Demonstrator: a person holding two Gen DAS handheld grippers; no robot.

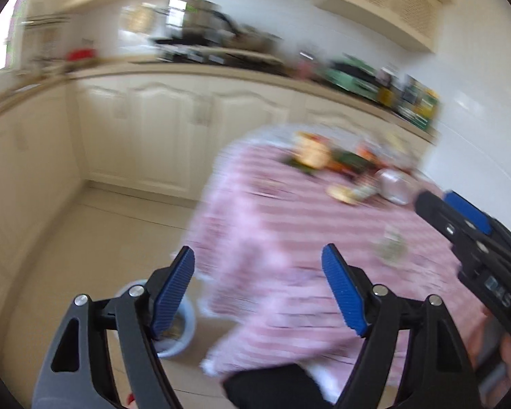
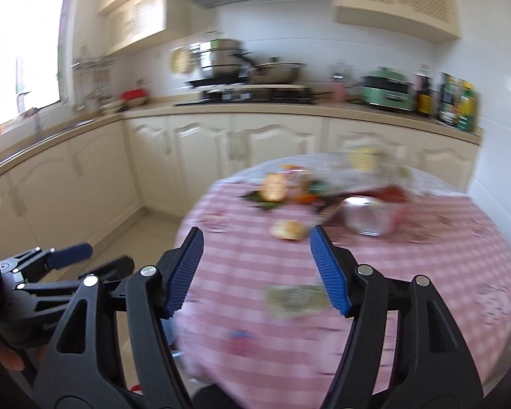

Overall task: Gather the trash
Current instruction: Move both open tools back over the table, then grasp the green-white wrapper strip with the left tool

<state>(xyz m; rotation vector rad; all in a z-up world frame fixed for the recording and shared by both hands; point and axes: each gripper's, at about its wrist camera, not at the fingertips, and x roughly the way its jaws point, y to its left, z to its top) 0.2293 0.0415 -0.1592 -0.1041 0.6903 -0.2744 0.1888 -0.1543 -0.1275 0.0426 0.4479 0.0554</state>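
Observation:
A round table (image 2: 426, 272) with a pink checked cloth holds scattered trash. A crumpled greenish wrapper (image 2: 294, 298) lies near the front, and shows too in the left wrist view as the wrapper (image 1: 390, 247). Farther back lie a yellow peel piece (image 2: 288, 230), a tipped silver can (image 2: 366, 216) and a heap of peels and packets (image 2: 289, 187). My right gripper (image 2: 255, 238) is open above the table's near half, nothing between its blue pads. My left gripper (image 1: 257, 255) is open too, empty, over the table's left edge. A pale blue bin (image 1: 184, 327) with scraps stands on the floor below it.
Cream kitchen cabinets (image 2: 201, 156) run along the back and left, with a stove, pots (image 2: 221, 58), a green appliance (image 2: 386, 90) and bottles on the counter. Tiled floor (image 1: 102, 238) lies left of the table. A white wall (image 2: 500, 129) is on the right.

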